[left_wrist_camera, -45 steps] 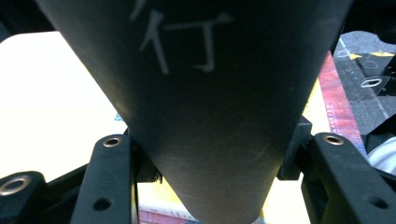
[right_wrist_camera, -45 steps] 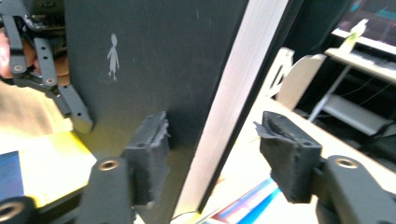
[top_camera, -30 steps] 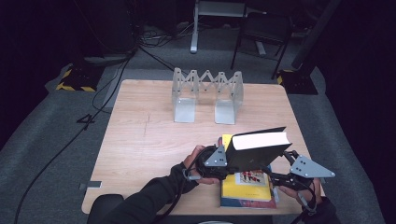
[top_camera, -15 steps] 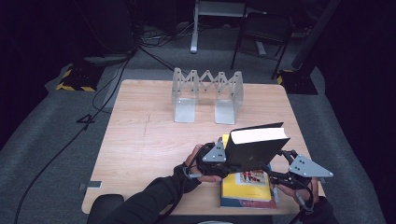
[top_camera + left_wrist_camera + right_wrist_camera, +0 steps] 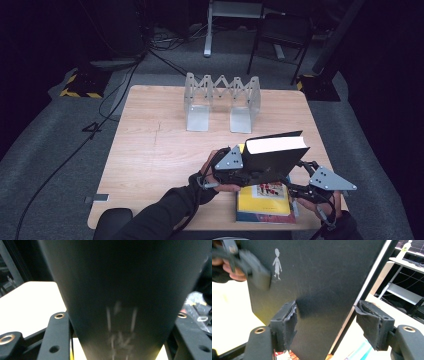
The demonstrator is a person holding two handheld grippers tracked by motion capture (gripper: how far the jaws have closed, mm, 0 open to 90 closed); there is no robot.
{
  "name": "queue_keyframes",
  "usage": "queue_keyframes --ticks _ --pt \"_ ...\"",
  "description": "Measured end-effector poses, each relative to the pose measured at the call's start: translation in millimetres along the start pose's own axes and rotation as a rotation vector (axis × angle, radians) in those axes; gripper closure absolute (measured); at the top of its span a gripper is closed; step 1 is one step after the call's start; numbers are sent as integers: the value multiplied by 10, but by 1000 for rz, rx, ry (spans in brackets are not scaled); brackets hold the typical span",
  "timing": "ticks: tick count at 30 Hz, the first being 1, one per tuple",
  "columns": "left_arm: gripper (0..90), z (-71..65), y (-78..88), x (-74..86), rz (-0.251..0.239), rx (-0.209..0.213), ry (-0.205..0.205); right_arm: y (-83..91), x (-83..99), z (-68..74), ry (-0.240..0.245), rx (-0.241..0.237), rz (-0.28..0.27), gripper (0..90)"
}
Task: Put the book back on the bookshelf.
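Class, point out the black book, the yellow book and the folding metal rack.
black book (image 5: 272, 159), high view, front cover.
yellow book (image 5: 264, 201), high view, cover.
folding metal rack (image 5: 223, 92), high view, zigzag bars.

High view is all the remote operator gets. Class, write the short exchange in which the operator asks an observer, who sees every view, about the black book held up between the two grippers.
Operator: Is anything printed on the black book's cover?
Observer: Yes. The right gripper view shows a small pale figure of a person on the black book.
Operator: Is the book inside the right gripper's jaws?
Observer: It stands slanted between the jaws of the right gripper, which have just been closing. I cannot tell whether both pads press on it.
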State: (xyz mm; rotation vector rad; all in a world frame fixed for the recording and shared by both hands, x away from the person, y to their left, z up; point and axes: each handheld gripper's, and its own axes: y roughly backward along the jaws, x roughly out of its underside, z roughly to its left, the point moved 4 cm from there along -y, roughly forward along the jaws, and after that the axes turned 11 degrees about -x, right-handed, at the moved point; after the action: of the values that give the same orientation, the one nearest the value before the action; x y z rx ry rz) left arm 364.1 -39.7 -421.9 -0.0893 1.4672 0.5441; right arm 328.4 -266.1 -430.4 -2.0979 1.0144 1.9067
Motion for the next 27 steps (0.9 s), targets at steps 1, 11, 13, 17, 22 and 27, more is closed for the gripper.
queue_keyframes --ticks 1,11,13,17,22,27 --pt "459 10 18 -38 -11 -6 -5 10 5 5 1 -3 -4 403" --pt "451 14 14 -217 -49 -11 -5 10 20 20 1 -2 -7 410" --pt "448 10 1 -256 -53 -19 11 7 30 26 4 -3 1 411" --pt "438 4 -3 -307 -56 -30 32 53 63 30 5 -17 10 428" --pt "442 19 4 -378 -59 -21 42 264 247 -87 -56 -33 44 405" --pt "442 39 -16 -439 -70 -10 61 415 443 -378 -127 181 166 386"
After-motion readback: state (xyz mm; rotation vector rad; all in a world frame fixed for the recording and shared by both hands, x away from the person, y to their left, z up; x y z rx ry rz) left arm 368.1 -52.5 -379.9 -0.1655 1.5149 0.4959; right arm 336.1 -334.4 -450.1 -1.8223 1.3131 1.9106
